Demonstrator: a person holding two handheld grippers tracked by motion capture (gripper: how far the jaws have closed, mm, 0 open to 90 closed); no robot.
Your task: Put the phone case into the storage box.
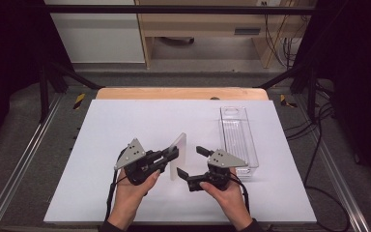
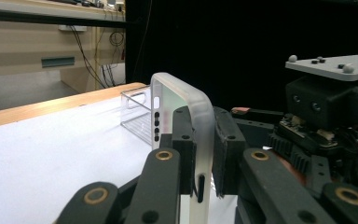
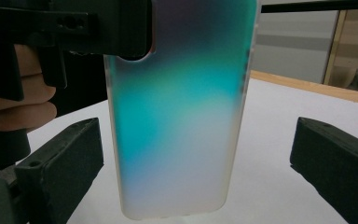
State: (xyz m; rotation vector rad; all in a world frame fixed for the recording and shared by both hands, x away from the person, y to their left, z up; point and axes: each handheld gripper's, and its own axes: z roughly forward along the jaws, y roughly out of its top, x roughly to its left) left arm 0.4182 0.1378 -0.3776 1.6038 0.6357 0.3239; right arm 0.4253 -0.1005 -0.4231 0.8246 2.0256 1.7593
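A: Phone case [image 1: 178, 155], frosted, iridescent back. It stands upright on its short end, clamped at one long edge between the jaws of the left tool [image 2: 204, 154]. Its lower end looks to sit on or just above the tabletop [image 1: 125, 125]; contact cannot be told.

B: Right tool [image 1: 189, 162]?

A: Jaws spread wide, nothing between the pads. In the right gripper view the case [image 3: 177, 121] hangs straight ahead of that tool, centred between its two jaws, touching neither. The jaws have just been opening.

B: So the step in hand is a handover or a second grip.

A: My reading too. To do it well: keep the left tool steady and gripping, bring the right tool straight forward so both pads [image 3: 340, 158] meet the case's long edges squarely, low and away from the left tool's jaws. The case looks thin and flexible, so close gently; a hard squeeze could bow it. The left tool should let go only once the right grip is firm.

B: Surroundings?

A: Clear tray [image 1: 239, 140] just beyond the right tool, on its far right side, likely the destination.
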